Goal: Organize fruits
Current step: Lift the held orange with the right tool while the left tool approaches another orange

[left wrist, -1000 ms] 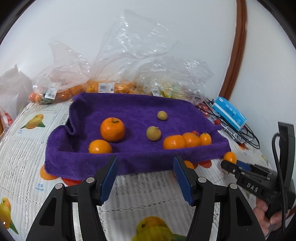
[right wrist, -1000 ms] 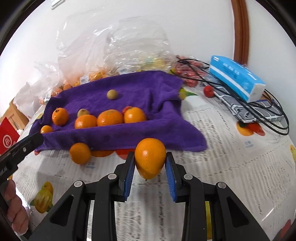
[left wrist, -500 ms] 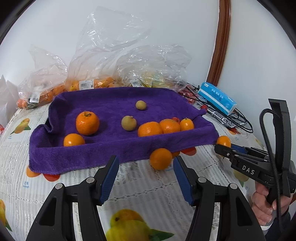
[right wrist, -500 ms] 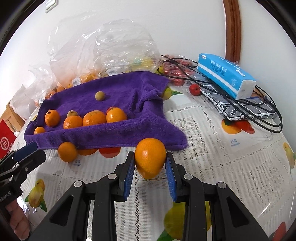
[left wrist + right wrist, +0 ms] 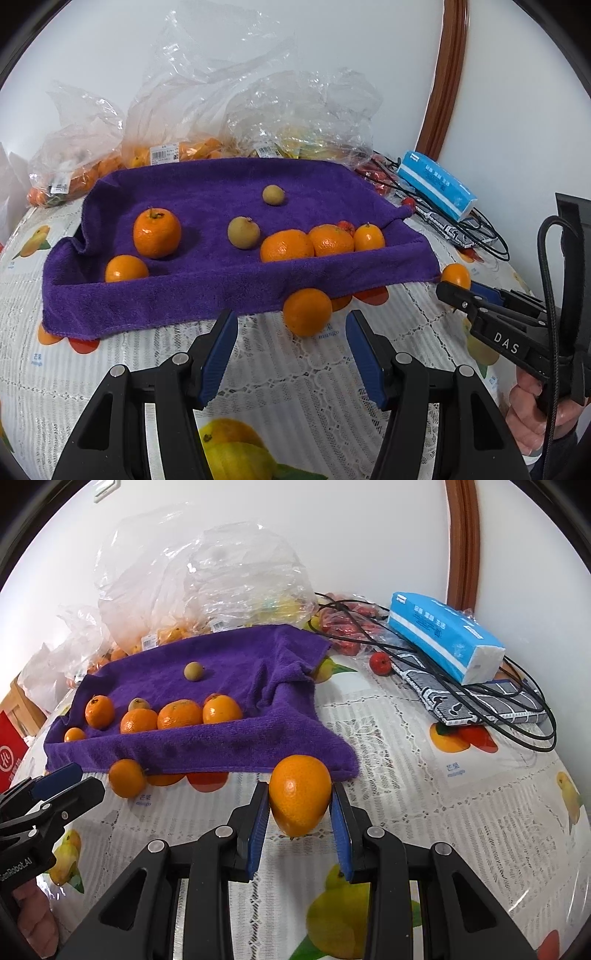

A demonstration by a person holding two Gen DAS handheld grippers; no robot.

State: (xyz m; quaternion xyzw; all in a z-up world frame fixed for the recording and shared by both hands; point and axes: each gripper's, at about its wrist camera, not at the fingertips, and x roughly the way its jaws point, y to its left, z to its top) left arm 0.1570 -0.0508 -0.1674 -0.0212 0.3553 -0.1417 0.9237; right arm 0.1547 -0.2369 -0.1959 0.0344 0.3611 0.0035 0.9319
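Note:
A purple towel (image 5: 221,291) lies on the table with several oranges and two small yellow-green fruits (image 5: 243,232) on it. One loose orange (image 5: 307,312) rests on the tablecloth at the towel's front edge. My left gripper (image 5: 291,325) is open, and that orange sits just beyond its blue fingertips, untouched. My right gripper (image 5: 300,794) is shut on another orange (image 5: 300,797) and holds it above the tablecloth near the towel's right corner. In the left wrist view the right gripper (image 5: 458,291) shows at the right with its orange (image 5: 456,275). The right wrist view has the left gripper (image 5: 55,786) low at its left, close to the loose orange (image 5: 126,777).
Clear plastic bags (image 5: 229,110) with more fruit stand against the wall behind the towel. A blue tissue pack (image 5: 443,635), black cables (image 5: 517,720), a patterned case (image 5: 480,701) and small red fruits (image 5: 379,661) fill the back right. A red box (image 5: 9,753) stands far left.
My left gripper has shifted right along the towel's front, bringing the loose orange in front of its open fingers. The right gripper keeps its grip on its orange.

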